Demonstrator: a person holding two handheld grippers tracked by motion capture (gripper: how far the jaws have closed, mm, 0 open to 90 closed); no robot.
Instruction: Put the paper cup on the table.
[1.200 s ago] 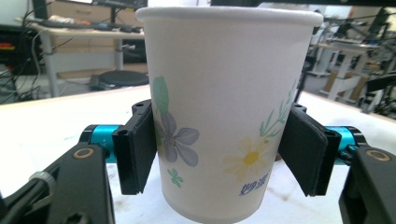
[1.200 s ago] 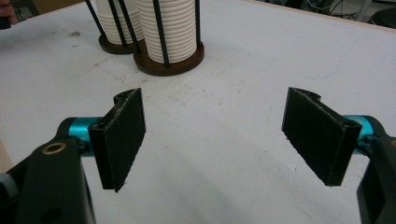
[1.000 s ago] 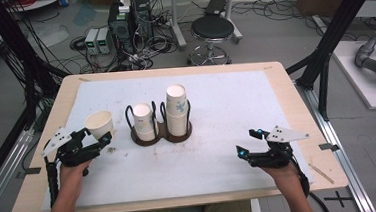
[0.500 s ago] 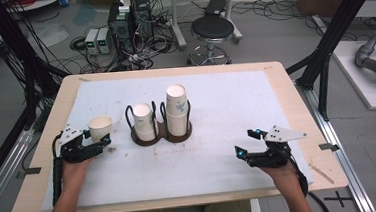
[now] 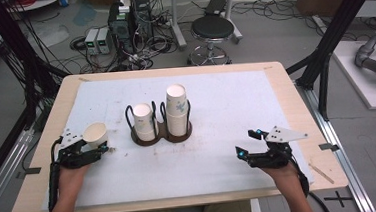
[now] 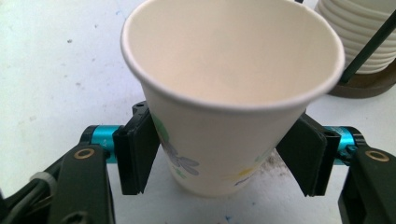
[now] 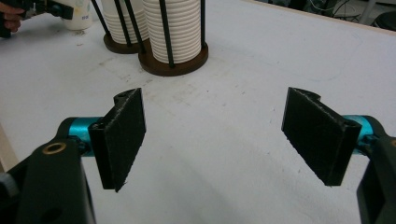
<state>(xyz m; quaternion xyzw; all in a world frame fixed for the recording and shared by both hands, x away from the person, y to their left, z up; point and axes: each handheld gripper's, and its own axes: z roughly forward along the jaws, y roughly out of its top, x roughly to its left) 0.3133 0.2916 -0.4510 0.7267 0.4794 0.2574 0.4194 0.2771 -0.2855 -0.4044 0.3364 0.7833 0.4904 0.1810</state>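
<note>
Paper cup sits clamped in our left claw, left of the cup holder; we squeeze lightly, keep it upright. Right claw gapes empty.

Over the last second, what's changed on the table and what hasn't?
The left gripper has carried the paper cup it holds slightly toward the person's edge and brought it from tilted to nearly upright. The right gripper, jaws open, and the two cup stacks in the holder stayed put.
</note>
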